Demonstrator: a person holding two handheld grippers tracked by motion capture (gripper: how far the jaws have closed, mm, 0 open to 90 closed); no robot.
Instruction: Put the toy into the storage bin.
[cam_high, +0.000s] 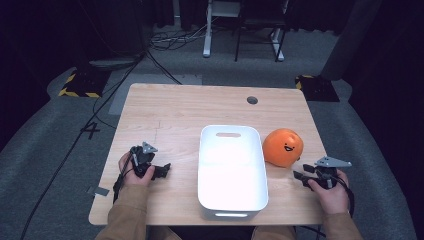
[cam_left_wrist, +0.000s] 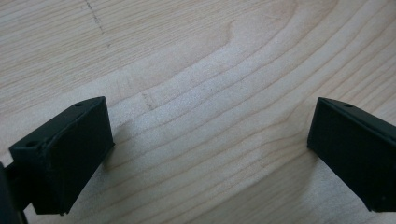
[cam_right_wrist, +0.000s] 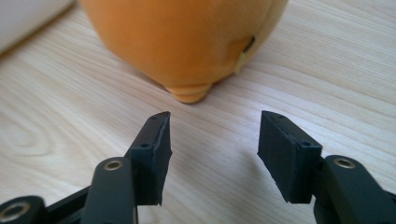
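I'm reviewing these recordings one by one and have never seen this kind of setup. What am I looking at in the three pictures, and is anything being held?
There is no robot here. A person sits at a wooden table and holds a hand tool with a two-jaw claw in each hand.

The wide picture is taken from above the person's side, looking forward and down. It shows the left claw, the right claw, a white bin in the middle with nothing visible inside, and a round orange plush toy with a smiling face beside the bin.

The other two pictures come from small cameras riding on each tool, looking along its black jaws. The left claw stands wide open over bare wood. The right claw is open and points at the orange toy lying just ahead, not touching it.

Nothing is held.
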